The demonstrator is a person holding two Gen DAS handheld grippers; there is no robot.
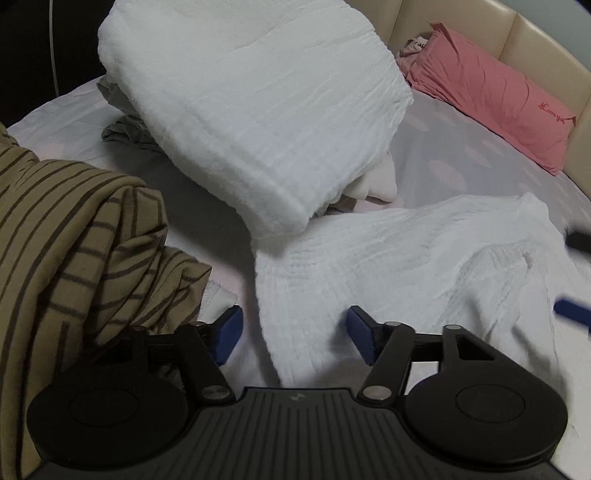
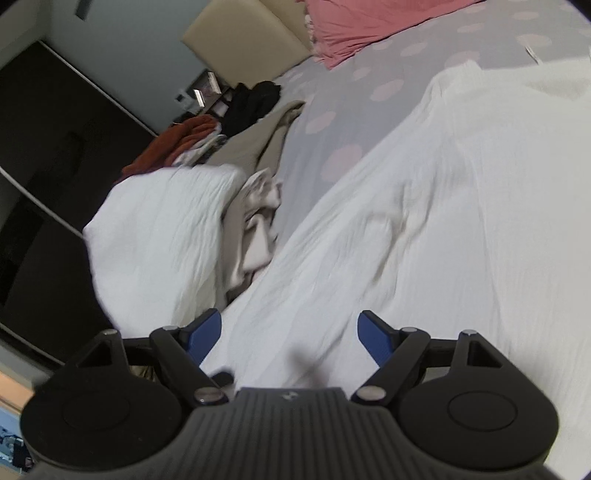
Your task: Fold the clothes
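While both pairs of jaws stand apart and empty, the white cloth (image 1: 388,258) runs lengthwise away from the left gripper (image 1: 293,334), with the right gripper (image 2: 290,338) over its other end.

Our left tool (image 1: 293,334) hangs with its blue pads wide apart over the near edge of a white cloth (image 1: 424,258) spread on the bed (image 1: 461,147); nothing sits between the pads. Beyond the cloth, a thick folded white blanket (image 1: 258,103) rests tilted, its lower end touching the cloth's far edge. Left of the cloth we see a tan striped garment (image 1: 74,229) heaped up. Behind the blanket's left side lies a grey garment (image 1: 125,129). Far right of the blanket, a pink pillow (image 1: 491,99) leans against the cream headboard (image 1: 535,33).
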